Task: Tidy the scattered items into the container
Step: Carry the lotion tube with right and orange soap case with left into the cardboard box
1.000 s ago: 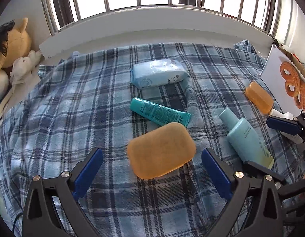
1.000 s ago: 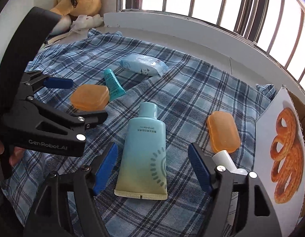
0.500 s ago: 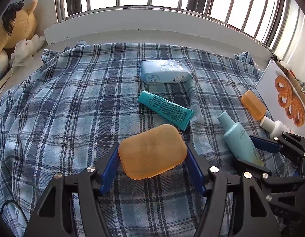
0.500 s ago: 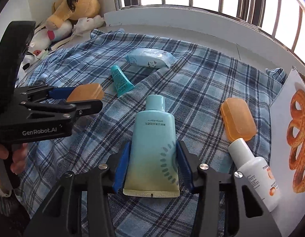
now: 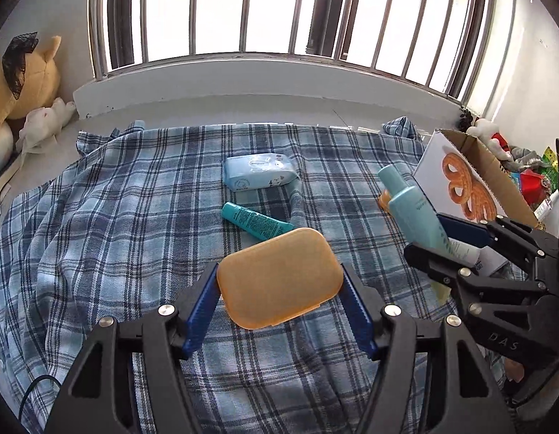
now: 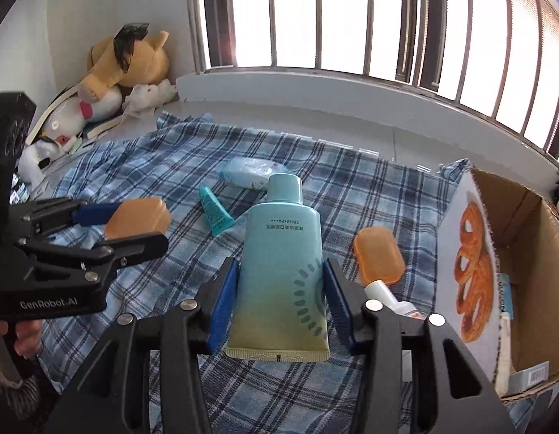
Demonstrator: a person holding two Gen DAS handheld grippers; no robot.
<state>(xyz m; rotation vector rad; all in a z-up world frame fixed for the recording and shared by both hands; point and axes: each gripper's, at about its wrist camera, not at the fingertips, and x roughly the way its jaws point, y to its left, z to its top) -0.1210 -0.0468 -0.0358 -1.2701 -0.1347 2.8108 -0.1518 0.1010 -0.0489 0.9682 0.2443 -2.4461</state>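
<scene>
While the cardboard box [image 6: 525,253] stood open at my right on the plaid blanket [image 5: 116,217], my right fingers [image 6: 332,289] pinched the pale teal sunscreen tube [image 6: 283,264] clear of the cloth. My left fingers [image 5: 203,303] clamped the orange soap case [image 5: 279,276], lifted too.

White bottle [image 6: 382,294] mostly hidden behind right tool; cardboard box [image 6: 525,238] contents unclear, perhaps packets.
</scene>
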